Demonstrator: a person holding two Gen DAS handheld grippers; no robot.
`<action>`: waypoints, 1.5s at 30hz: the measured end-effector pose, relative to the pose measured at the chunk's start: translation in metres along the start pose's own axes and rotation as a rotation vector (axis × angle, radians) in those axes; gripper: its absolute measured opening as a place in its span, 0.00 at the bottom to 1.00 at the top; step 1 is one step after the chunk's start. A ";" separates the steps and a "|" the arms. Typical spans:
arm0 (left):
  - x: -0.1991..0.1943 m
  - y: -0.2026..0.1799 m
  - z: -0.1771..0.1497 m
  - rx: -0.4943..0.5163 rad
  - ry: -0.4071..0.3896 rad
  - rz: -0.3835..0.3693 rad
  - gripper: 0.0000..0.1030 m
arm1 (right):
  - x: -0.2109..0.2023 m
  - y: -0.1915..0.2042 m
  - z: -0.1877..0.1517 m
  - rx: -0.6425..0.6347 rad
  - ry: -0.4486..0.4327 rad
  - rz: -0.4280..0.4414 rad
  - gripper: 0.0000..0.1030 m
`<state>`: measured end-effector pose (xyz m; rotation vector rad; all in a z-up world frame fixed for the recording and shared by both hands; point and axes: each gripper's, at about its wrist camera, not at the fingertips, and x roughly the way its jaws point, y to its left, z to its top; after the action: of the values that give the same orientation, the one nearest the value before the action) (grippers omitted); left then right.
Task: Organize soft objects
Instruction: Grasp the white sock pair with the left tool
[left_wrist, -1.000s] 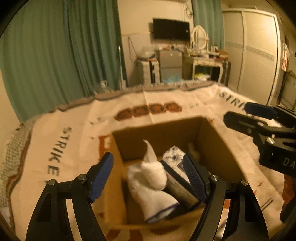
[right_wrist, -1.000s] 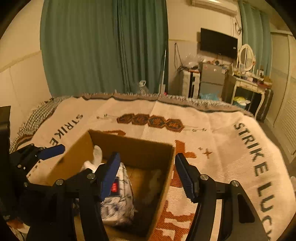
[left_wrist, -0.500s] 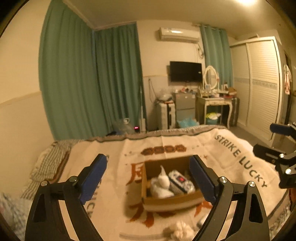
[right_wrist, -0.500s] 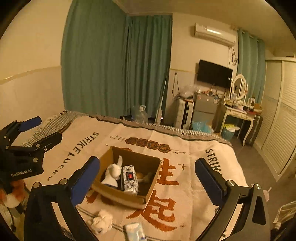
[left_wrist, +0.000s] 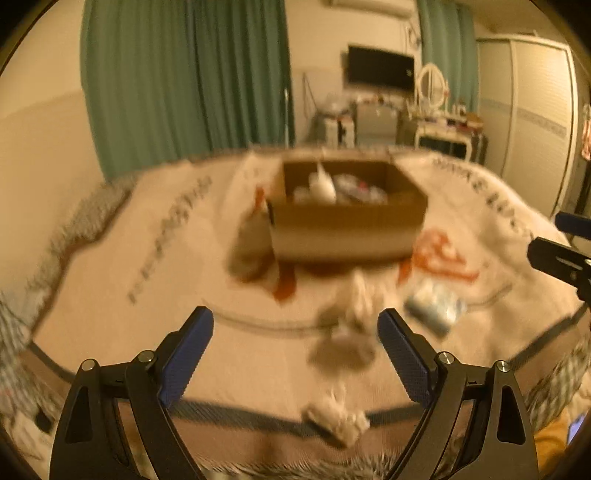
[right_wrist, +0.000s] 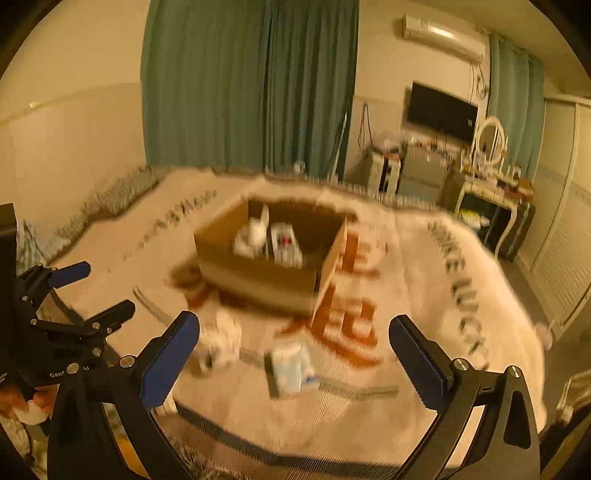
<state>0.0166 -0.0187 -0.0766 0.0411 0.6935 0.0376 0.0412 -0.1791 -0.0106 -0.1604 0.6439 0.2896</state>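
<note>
An open cardboard box (left_wrist: 347, 218) stands on the printed blanket and holds a white plush toy (left_wrist: 323, 184) and a patterned pack (right_wrist: 284, 243). It also shows in the right wrist view (right_wrist: 266, 277). In front of it lie a fluffy white toy (left_wrist: 354, 314), a pale blue tissue pack (left_wrist: 432, 306) and a small white soft piece (left_wrist: 336, 419) at the bed's front edge. My left gripper (left_wrist: 295, 354) is open and empty, just left of the fluffy toy. My right gripper (right_wrist: 295, 354) is open and empty above the tissue pack (right_wrist: 291, 365). Both views are blurred.
The blanket (right_wrist: 424, 295) covers a bed with green curtains (right_wrist: 251, 85) behind. A dresser with a mirror (right_wrist: 487, 162), a wall television (right_wrist: 441, 107) and a wardrobe (left_wrist: 535, 118) stand at the far right. The left gripper shows at the right wrist view's left edge (right_wrist: 74, 295).
Both grippers have dropped and come closer to the bed's front edge, facing the loose soft objects before the box. Both stay open and empty.
</note>
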 end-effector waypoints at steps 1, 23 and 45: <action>0.005 -0.003 -0.011 0.003 0.027 -0.008 0.89 | 0.006 -0.001 -0.008 0.012 0.016 -0.002 1.00; 0.055 -0.044 -0.087 0.147 0.280 -0.173 0.47 | 0.049 0.007 -0.068 0.131 0.220 0.015 1.00; 0.039 0.026 -0.014 0.003 0.097 -0.142 0.23 | 0.087 0.053 -0.031 0.044 0.173 0.117 0.95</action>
<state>0.0373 0.0093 -0.1113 -0.0074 0.7918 -0.0977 0.0734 -0.1174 -0.0918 -0.1068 0.8325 0.3769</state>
